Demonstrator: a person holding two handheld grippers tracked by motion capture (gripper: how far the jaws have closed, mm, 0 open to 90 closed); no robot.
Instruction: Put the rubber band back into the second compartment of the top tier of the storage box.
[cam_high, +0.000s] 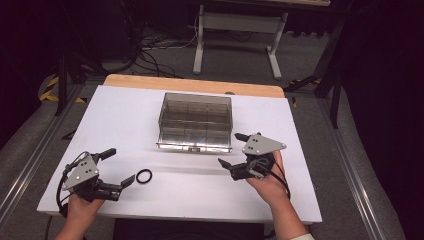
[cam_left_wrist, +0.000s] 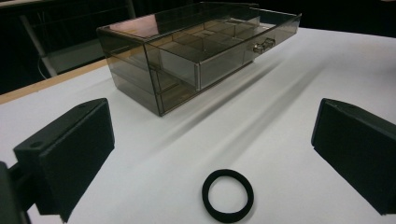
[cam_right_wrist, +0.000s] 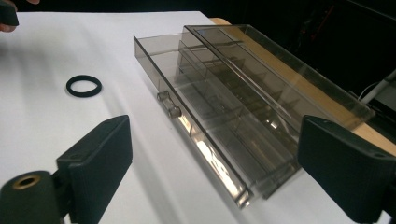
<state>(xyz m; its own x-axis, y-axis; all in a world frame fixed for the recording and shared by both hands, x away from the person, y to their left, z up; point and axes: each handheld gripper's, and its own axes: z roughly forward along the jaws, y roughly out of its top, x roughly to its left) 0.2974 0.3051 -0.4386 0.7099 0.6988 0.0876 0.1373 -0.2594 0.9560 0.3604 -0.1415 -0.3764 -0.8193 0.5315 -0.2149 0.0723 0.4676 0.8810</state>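
White tabletop (cam_high: 125, 115). Smoked-plastic drawer organizer (cam_high: 196, 120) at centre, its drawer (cam_right_wrist: 196, 126) pulled partly out. Both claws gape, gripping nothing: right claw (cam_high: 231, 150) at 4 o'clock, left claw (cam_high: 119, 166) at 8. Black ring (cam_high: 144, 176) lies loose just beside left claw; stowing likely remains.

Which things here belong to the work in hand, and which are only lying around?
Belonging to the work:
- black ring on the table, just ahead of the open left tongs
- clear drawer box, its drawer pulled partly out
- right tongs, open, beside the drawer

Only lying around:
- white table
- white metal frame on the floor behind
- cables on the floor
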